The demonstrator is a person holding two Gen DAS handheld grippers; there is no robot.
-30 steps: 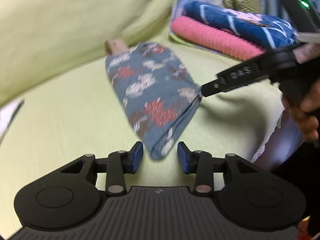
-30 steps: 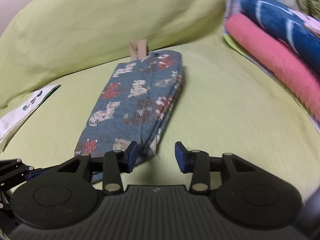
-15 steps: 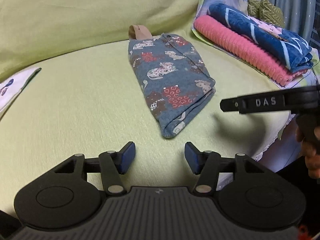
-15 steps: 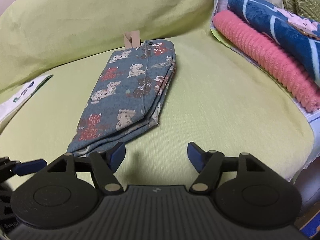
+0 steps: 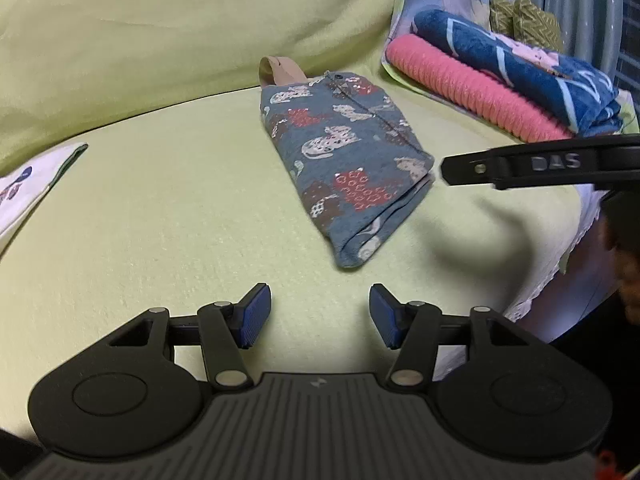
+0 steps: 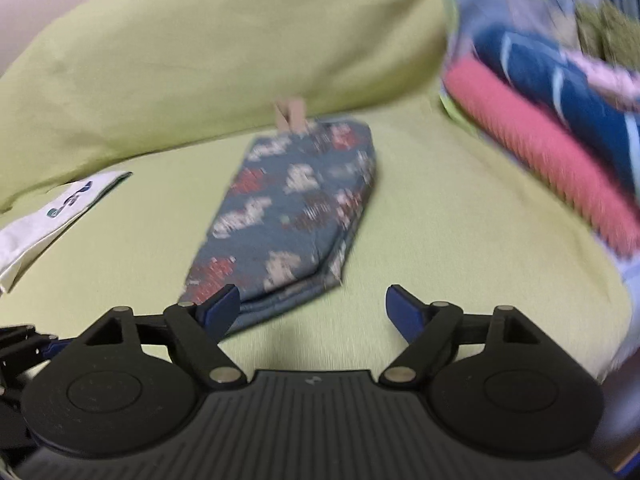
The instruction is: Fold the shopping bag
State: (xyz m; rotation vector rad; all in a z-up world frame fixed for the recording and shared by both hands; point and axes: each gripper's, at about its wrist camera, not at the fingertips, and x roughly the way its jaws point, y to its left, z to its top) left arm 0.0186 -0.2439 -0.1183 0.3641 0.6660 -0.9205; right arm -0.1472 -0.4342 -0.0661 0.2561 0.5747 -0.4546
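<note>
Paper, white with a blue and green print (image 5: 30, 184), sits at the far left edge of the green blanket (image 5: 160, 216), and we sweep right from there. Left gripper (image 5: 320, 310) hangs low over the blanket with its fingers (image 5: 254, 314) spread wide and nothing between the blue pads. Ahead of that gap and a touch to the right lies the shopping bag (image 5: 344, 160), folded into a long narrow bundle of blue-grey fabric with a cat print, flat on the blanket. Its near end stops clearly short of the left fingers, apart from them, and a tan handle loop (image 5: 278, 70) pokes out at its far end, up against the green cushion (image 5: 180, 28). Just right of the bag, one black finger of the right gripper (image 5: 500, 168) reaches in from the side, its tip close to the bag's right edge but off the cloth. Further right, a stack of folded towels, pink (image 5: 472, 88) below and dark blue (image 5: 520, 60) on top.

Over to the right wrist view, which is blurred with motion: right gripper (image 6: 313, 310) has its fingers spread wide too, holding nothing. The shopping bag (image 6: 292, 208) lies ahead and to the left of the gap, its near corner running down behind the left-hand finger (image 6: 222, 306); whether they touch, the blur won't say. The other finger is over bare blanket (image 6: 440, 220), well clear of the bag
</note>
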